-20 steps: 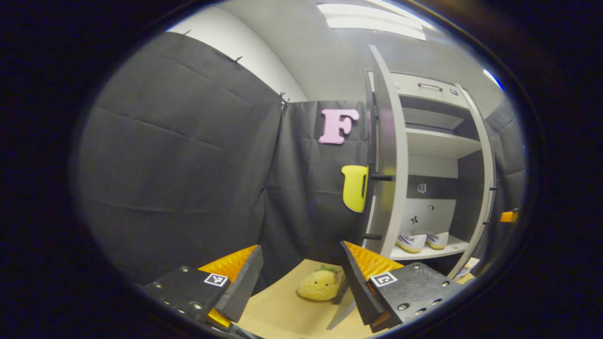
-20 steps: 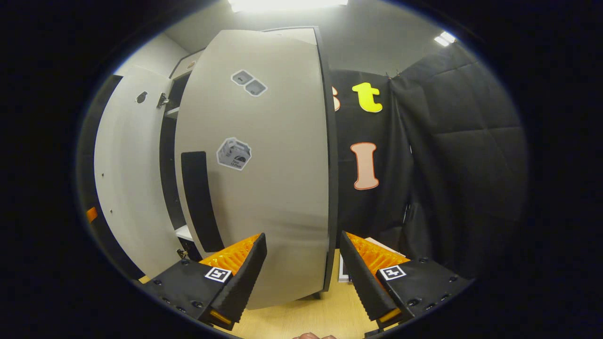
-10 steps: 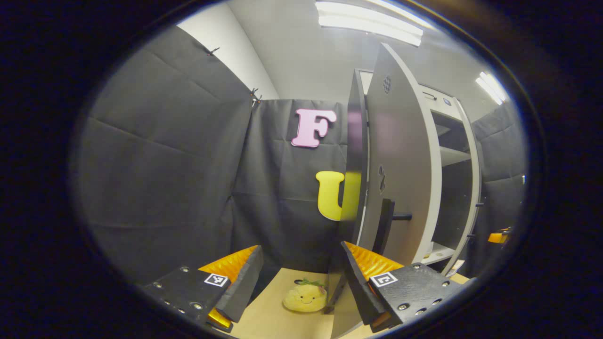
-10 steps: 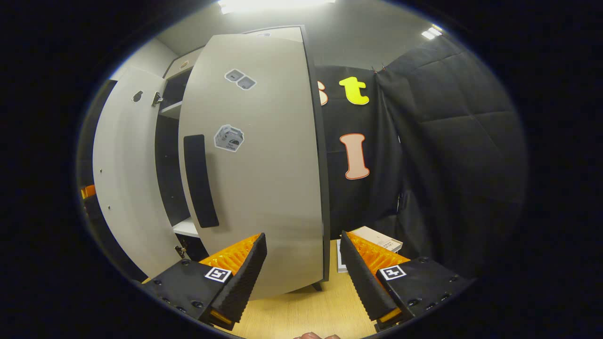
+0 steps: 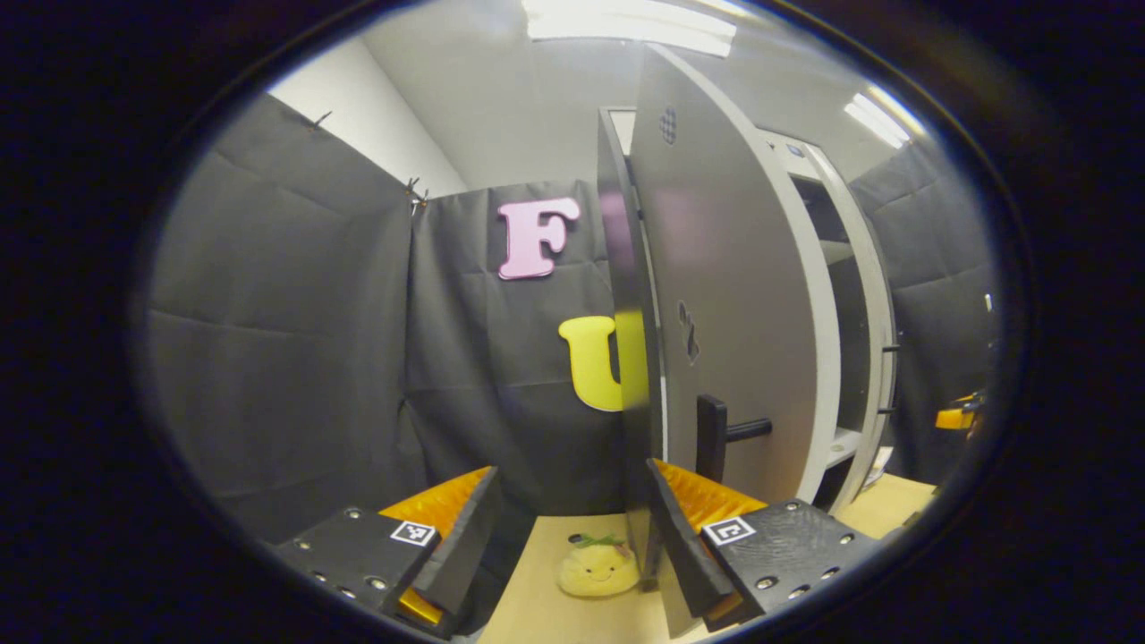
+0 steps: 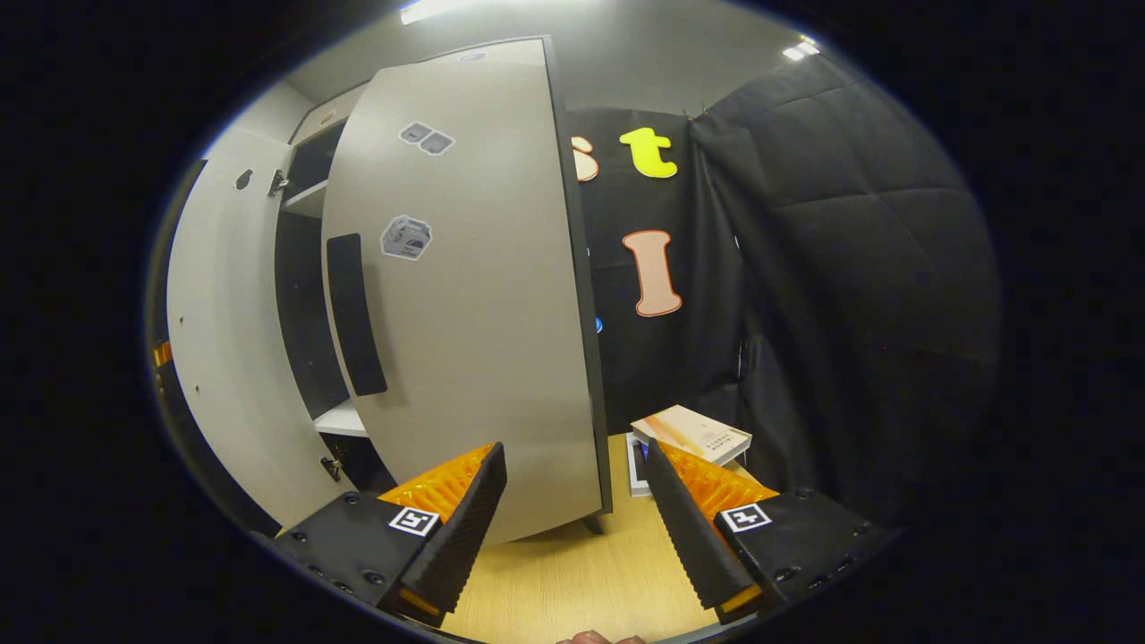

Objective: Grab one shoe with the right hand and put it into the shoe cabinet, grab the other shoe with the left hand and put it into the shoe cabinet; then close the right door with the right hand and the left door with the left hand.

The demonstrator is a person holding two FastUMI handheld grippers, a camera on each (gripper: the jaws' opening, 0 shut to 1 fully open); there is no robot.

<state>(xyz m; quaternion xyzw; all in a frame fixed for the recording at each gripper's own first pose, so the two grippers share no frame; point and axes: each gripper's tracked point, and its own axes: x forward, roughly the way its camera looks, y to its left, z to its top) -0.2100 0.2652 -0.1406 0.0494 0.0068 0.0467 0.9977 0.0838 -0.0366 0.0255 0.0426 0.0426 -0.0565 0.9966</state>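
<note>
Left gripper (image 5: 572, 528): my fingers spread, nothing between them.
Left door (image 5: 716, 295): ajar at 1 o'clock, edge-on.
Plush toy (image 5: 597, 569): floor, 6 o'clock.
Right gripper (image 6: 577, 519): spread, empty.
Right door (image 6: 465, 295): half-shut, 11 o'clock.
Book (image 6: 691, 434): floor, 1 o'clock.

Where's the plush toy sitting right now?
In the left gripper view, the yellow plush toy lies on the floor between the left gripper's open fingers, against the bottom edge of the cabinet's left door.

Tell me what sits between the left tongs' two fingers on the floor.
In the left gripper view, a yellow plush toy lies on the floor between the open left tongs, beside the left door's lower edge.
</note>
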